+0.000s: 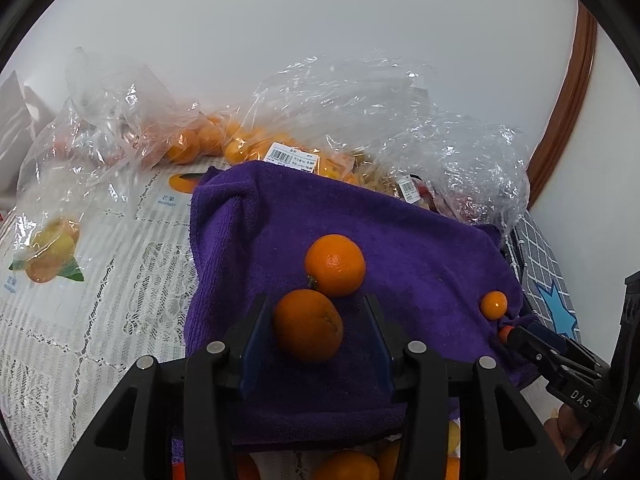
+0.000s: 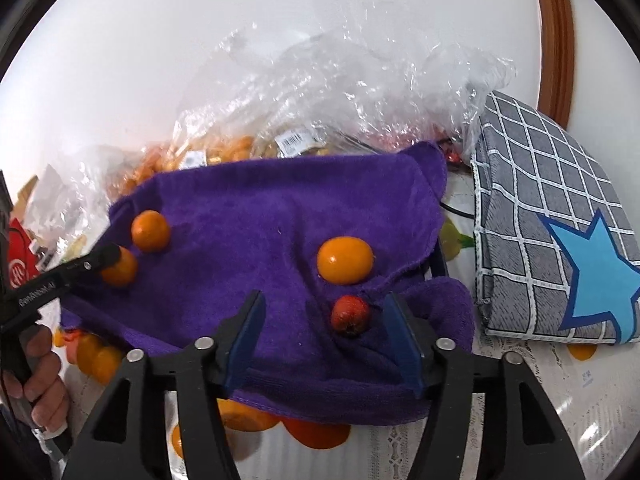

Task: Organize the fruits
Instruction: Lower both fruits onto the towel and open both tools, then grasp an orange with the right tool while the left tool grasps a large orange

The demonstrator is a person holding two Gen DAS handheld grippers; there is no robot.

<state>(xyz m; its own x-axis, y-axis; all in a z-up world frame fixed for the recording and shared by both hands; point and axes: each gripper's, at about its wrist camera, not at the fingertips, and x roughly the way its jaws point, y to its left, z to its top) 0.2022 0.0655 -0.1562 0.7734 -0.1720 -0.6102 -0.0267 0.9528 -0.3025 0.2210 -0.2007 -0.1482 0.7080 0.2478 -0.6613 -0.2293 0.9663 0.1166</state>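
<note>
Plush purple towel spread over the bench, nap ribbed and creased; two round, dimpled oranges on it, touching, the near orange between the blue pads of the left claw, the far orange just beyond; jaws wide, pads clear of the peel on both sides. Small smooth kumquat near the towel's right edge, close to the right claw's tip. Crinkled clear plastic bags heaped behind, orange fruit and barcode labels showing through; lace-patterned white tablecloth to the left.

Only in the right wrist view: right claw wide open over a fold of towel, a small wrinkled red fruit between its pads, untouched; glossy oval kumquat just past it; grey checked fabric bag with a blue star to the right; more oranges peeking from under the towel's front hem.
</note>
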